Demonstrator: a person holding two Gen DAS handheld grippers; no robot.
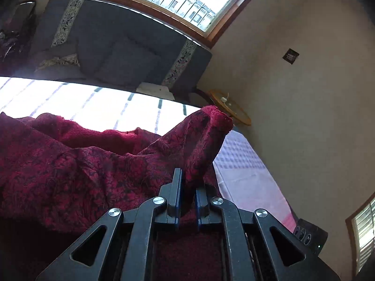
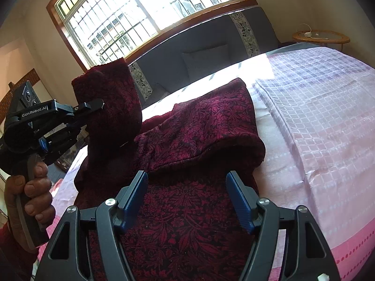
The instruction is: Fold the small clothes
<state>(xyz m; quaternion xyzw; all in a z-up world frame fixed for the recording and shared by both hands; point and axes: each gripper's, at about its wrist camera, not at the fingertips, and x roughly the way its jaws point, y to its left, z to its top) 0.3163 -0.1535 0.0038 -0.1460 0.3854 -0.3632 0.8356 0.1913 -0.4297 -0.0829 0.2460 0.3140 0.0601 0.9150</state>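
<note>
A: Blue pads of right tool (image 2: 186,199), bottom centre, jaws wide apart, nothing gripped, hovering above maroon garment (image 2: 199,126) on the bed (image 2: 316,121).
B: Left tool (image 1: 187,196)?
A: Nearly closed, a fold of cloth between its pads, corner raised at left of frame.
B: Risk?
A: Thin pinch could slip, fold collapses crooked.
</note>
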